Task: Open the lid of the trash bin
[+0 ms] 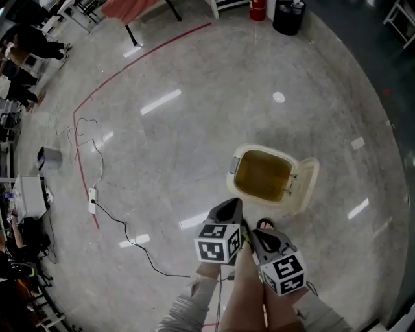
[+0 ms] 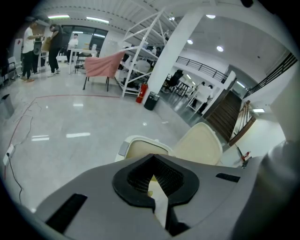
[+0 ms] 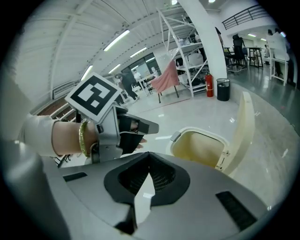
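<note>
The cream trash bin (image 1: 241,155) stands on the shiny floor with its lid (image 1: 308,185) swung up and back on the right side, so the yellowish inside shows. My left gripper (image 1: 231,209) and right gripper (image 1: 259,235) hover side by side just short of the bin's near edge, both shut and holding nothing. The bin (image 2: 139,149) and its raised lid (image 2: 202,143) lie beyond my shut left gripper (image 2: 154,181) in the left gripper view. The right gripper view has the bin (image 3: 199,145), the upright lid (image 3: 243,125), my right gripper (image 3: 147,181) and the left gripper (image 3: 139,126).
A black cable and a white power strip (image 1: 92,200) lie on the floor at the left, near a red tape line (image 1: 130,65). Far off stand a black bin (image 1: 288,16), a fire extinguisher (image 1: 257,8) and a pink-draped table (image 1: 133,6). A sandalled foot (image 1: 266,225) is beside the bin.
</note>
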The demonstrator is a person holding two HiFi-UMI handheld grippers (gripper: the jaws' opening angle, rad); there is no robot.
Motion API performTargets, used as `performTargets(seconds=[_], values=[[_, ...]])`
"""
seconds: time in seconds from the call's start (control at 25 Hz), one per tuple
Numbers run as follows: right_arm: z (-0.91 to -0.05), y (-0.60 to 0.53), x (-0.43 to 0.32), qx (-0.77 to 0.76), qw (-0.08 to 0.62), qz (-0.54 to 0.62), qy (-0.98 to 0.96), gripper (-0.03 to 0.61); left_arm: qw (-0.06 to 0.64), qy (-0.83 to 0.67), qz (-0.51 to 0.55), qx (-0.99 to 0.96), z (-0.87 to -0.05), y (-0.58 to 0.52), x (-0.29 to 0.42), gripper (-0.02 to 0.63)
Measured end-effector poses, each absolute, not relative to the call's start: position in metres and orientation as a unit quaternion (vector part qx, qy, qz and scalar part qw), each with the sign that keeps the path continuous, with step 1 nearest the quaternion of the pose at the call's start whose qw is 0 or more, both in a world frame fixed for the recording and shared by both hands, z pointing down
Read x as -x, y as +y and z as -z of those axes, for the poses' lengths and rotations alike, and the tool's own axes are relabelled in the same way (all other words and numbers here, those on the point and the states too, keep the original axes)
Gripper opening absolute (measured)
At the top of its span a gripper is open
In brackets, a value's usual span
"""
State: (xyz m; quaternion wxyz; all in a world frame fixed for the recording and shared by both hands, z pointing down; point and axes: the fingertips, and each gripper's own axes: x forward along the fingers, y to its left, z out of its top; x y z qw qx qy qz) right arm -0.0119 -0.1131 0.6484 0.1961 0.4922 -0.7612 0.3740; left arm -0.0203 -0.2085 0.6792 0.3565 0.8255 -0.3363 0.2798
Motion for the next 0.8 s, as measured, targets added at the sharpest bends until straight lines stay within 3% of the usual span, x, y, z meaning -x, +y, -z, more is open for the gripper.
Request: performTargets(seconds=[0.44, 0.8], values=[[-0.56, -0.093, -0.012, -0.496, 0.195, -0.334, -0.778, -0.003, 0.385, -0.362, -0.246, -0.812, -0.584, -0.155, 0.025, 0.003], [-0.47, -0.102, -0.034, -0.519, 0.157, -0.303, -0.784, -0.003, 0.334, -0.325, -0.248, -0.849, -0.493, -0.138, 0.011, 0.003]])
